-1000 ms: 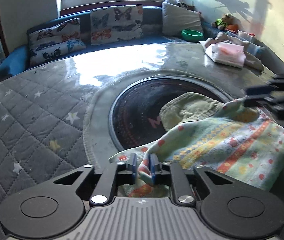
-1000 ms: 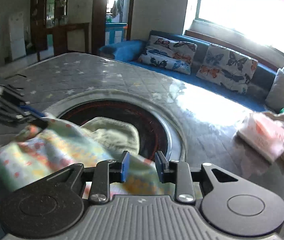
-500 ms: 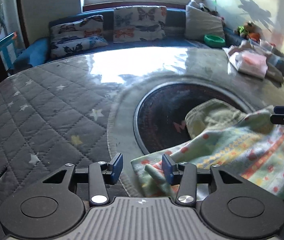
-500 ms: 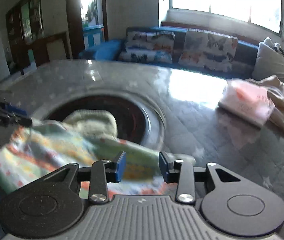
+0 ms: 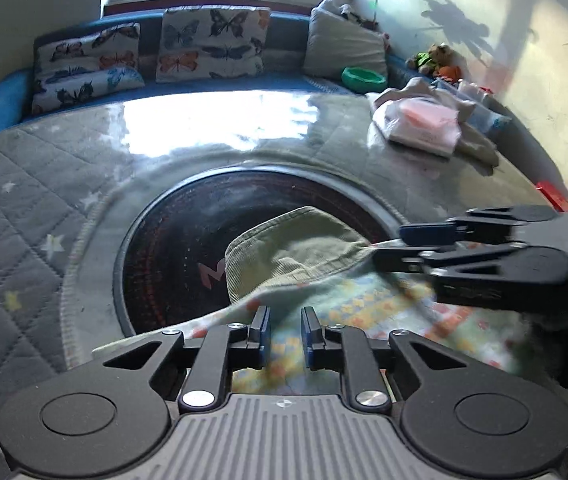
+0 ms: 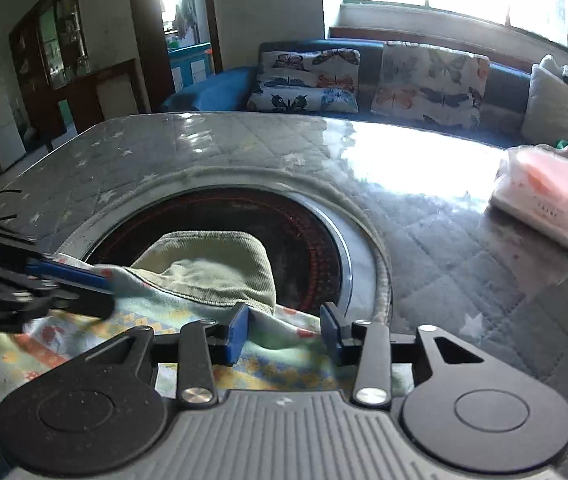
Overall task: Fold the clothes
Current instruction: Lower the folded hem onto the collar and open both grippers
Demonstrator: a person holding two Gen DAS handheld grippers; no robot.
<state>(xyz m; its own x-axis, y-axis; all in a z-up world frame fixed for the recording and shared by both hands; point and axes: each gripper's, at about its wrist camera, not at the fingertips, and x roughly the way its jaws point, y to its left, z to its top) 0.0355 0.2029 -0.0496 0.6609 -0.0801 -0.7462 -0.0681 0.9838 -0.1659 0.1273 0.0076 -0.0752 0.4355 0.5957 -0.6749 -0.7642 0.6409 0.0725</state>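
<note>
left gripper (image 5: 282,334): black linkage arms, blue pads, silver screws, ribbed grey base
right gripper (image 6: 284,334): same build

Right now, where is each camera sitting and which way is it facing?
Left wrist: rides on the left tongs, facing the butterfly cushions and window across the quilted table; its own open fingers show over the patterned garment, with the right tongs entering from the right.
Right wrist: rides on the right tongs, angled toward the doorway and sofa; its own open fingers show, with the left tongs at the left edge.
Shared: garment, dark round inset, cushions, pink packet.
</note>
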